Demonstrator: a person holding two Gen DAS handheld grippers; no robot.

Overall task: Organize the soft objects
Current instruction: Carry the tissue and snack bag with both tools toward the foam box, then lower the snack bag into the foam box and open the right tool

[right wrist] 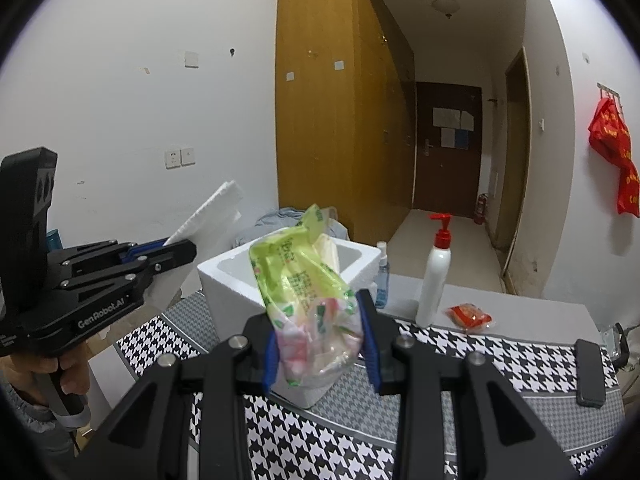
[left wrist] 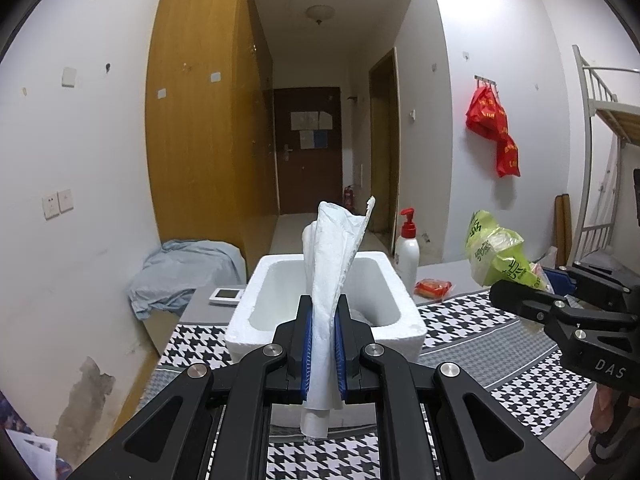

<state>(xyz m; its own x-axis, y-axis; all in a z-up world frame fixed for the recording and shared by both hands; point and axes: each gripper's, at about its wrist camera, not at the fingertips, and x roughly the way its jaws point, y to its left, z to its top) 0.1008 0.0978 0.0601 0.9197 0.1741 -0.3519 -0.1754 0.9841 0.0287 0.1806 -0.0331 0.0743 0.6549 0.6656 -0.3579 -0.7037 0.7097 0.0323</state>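
Observation:
My left gripper (left wrist: 322, 320) is shut on a white paper towel (left wrist: 334, 252) that stands up between its blue pads, just in front of the open white foam box (left wrist: 394, 280). The same gripper (right wrist: 176, 250) shows at the left of the right wrist view, with the white towel (right wrist: 208, 216) sticking out of it. My right gripper (right wrist: 320, 340) is shut on a green and pink plastic tissue pack (right wrist: 308, 288), held above the near corner of the foam box (right wrist: 224, 280). In the left wrist view the green pack (left wrist: 496, 256) and right gripper (left wrist: 556, 280) show at the right.
The box stands on a black-and-white houndstooth cloth (right wrist: 500, 356). A white pump bottle (right wrist: 434, 276), a small blue spray bottle (right wrist: 382, 276) and a red packet (right wrist: 470, 316) stand behind it. A black phone (right wrist: 590, 372) lies at the right. A wardrobe (left wrist: 200, 120) and bed ladder (left wrist: 592, 160) flank the room.

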